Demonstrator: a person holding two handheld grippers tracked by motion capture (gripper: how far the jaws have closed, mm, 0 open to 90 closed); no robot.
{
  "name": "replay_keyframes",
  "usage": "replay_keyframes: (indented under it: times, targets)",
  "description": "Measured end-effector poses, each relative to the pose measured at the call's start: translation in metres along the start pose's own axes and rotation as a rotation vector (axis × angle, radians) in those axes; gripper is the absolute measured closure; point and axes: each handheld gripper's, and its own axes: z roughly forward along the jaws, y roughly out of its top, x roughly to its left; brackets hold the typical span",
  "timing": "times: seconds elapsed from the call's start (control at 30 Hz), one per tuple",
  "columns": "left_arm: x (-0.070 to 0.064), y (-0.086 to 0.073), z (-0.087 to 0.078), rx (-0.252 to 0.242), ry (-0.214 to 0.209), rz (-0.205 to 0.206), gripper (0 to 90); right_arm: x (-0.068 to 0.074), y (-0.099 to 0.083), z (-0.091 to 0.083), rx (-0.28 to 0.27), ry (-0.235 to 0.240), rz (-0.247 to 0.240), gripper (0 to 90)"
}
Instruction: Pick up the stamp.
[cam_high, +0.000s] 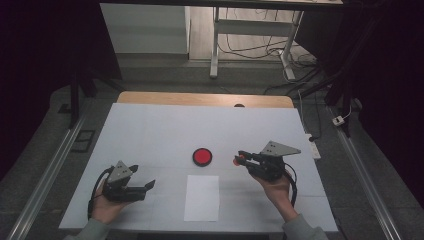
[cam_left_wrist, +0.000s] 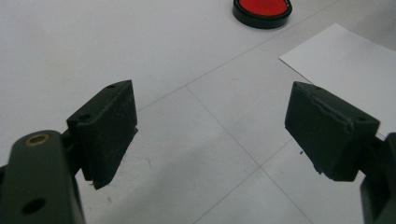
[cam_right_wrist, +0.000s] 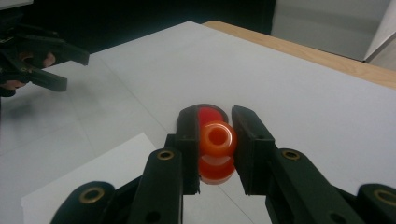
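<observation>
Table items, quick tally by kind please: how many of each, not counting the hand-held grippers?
Orange-red ring, clamped in the right hand-held gripper: 1
Round red dish with black rim: 1
White paper sheet: 1
Total: 3
The left hand-held gripper is open and holds nothing.

1. A lab or test room, not a home: dark curtains hang on the left and right.
2. A white-covered table (cam_high: 150, 130) stands on grey floor between metal rails (cam_high: 47, 170).
3. Far behind, loose cables (cam_high: 250, 50) trail under a desk frame (cam_high: 216, 45).
</observation>
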Motion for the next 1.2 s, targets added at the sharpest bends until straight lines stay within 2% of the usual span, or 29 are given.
replay_keyframes:
  times: [0.33, 0.67, 0.93, 1.2]
  targets:
    - [0.002, -0.001, 0.001, -0.001, -0.01, -0.003, 17.4, 0.013, 0.007, 0.009, -0.006, 0.042, -0.018, 72.1]
    - [0.002, -0.001, 0.002, 0.004, -0.013, 0.011, 17.5, 0.027, 0.01, 0.023, 0.011, 0.08, -0.044, 72.1]
    - [-0.001, 0.001, 0.004, 0.012, -0.011, 0.019, 17.4, 0.04, 0.009, 0.028, 0.013, 0.12, -0.051, 72.1]
    - [-0.001, 0.003, 0.007, 0.013, -0.018, 0.014, 17.4, 0.045, 0.008, 0.029, 0.012, 0.147, -0.048, 72.1]
